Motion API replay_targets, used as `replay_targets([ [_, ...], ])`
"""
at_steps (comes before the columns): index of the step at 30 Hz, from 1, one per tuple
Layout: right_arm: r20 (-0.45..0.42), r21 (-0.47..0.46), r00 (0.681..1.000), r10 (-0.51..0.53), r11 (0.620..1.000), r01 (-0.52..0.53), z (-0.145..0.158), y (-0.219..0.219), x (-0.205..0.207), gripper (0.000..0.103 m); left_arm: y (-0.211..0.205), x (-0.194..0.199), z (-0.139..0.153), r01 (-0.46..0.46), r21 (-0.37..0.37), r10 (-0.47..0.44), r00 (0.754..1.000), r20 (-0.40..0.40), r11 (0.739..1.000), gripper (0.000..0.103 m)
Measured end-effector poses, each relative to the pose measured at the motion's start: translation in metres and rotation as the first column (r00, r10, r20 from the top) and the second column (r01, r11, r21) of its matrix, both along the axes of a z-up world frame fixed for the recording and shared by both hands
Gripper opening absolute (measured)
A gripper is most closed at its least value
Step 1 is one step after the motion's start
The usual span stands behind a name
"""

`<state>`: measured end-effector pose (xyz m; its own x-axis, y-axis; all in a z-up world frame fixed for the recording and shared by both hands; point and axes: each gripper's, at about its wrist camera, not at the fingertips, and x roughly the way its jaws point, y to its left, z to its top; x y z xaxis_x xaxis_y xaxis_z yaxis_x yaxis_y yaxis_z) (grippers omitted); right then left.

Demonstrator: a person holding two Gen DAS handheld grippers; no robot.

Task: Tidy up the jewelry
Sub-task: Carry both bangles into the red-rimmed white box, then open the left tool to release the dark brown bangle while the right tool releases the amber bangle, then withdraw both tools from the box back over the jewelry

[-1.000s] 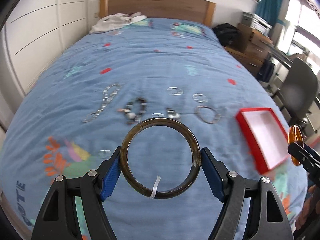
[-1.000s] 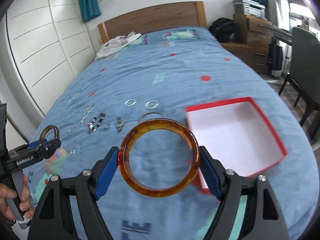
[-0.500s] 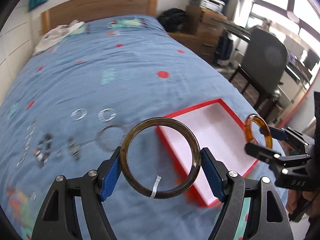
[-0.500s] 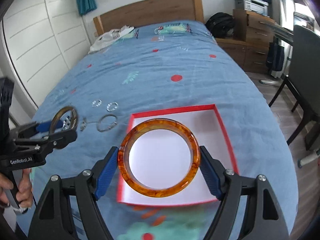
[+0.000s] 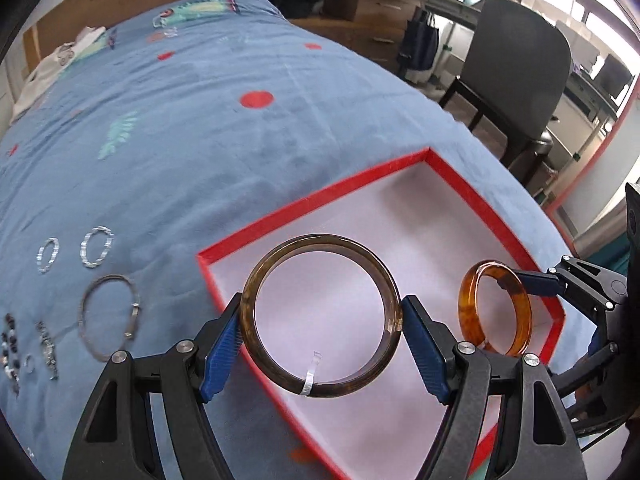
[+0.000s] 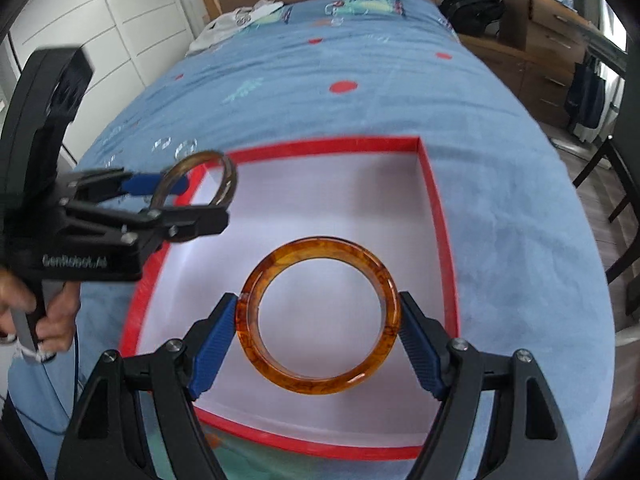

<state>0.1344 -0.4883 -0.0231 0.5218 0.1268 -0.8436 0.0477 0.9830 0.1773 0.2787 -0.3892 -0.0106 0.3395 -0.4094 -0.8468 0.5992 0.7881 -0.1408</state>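
Both bangles (image 5: 322, 316) now over tray (image 5: 308, 200).

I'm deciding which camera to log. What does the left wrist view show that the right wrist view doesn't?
Only the left wrist view shows the thin wire bracelet and beaded pieces on the blanket. Only the right wrist view shows the hand gripping the left claw and the white wardrobe. Both show the red tray, the dark bangle, the amber bangle and the right claw.
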Motion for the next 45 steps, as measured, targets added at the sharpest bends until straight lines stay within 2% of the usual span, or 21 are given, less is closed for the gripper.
replay_targets([
  [9, -0.039, -0.054, 0.989, 0.141, 0.988, -0.143, -0.006, 0.015, -0.001, 0.077, -0.011, -0.003, -0.017, 0.066, -0.004, -0.066, 0.998, -0.010, 0.998, 0.075],
  [14, -0.139, -0.152, 0.969, 0.205, 0.962, -0.226, -0.016, 0.029, 0.000, 0.078, -0.016, -0.001, -0.024, 0.076, 0.046, -0.077, 0.997, 0.013, 0.996, 0.076],
  [18, -0.156, -0.139, 0.967, 0.203, 0.964, -0.225, -0.016, 0.027, 0.000, 0.078, -0.022, 0.004, -0.029, 0.068, 0.088, -0.072, 0.997, 0.033, 0.994, 0.076],
  [22, -0.151, -0.138, 0.968, 0.201, 0.965, -0.222, -0.014, 0.026, -0.002, 0.078, -0.026, 0.006, -0.029, 0.068, 0.082, -0.071, 0.997, 0.030, 0.994, 0.081],
  [29, -0.142, -0.141, 0.971, 0.194, 0.967, -0.214, -0.009, 0.022, -0.003, 0.078, -0.026, 0.002, -0.031, 0.089, 0.108, -0.096, 0.994, 0.057, 0.990, 0.081],
  [34, -0.143, -0.109, 0.974, 0.177, 0.975, -0.193, -0.008, 0.018, -0.006, 0.078, -0.021, -0.003, -0.020, 0.084, 0.083, -0.090, 0.993, 0.073, 0.993, 0.081],
  [38, -0.141, -0.081, 0.980, 0.144, 0.984, -0.156, -0.008, 0.016, -0.009, 0.078, -0.002, -0.010, 0.002, 0.055, 0.048, -0.060, 0.994, 0.095, 0.997, 0.081],
  [41, -0.149, -0.062, 0.983, 0.111, 0.991, -0.121, -0.009, 0.016, -0.009, 0.078, 0.031, -0.017, 0.028, 0.001, 0.008, -0.002, 0.994, 0.108, 1.000, 0.081],
  [45, -0.153, -0.052, 0.986, 0.067, 0.996, -0.076, -0.007, 0.020, -0.009, 0.078, 0.086, -0.033, 0.055, -0.065, -0.010, 0.065, 0.990, 0.128, 0.998, 0.081],
])
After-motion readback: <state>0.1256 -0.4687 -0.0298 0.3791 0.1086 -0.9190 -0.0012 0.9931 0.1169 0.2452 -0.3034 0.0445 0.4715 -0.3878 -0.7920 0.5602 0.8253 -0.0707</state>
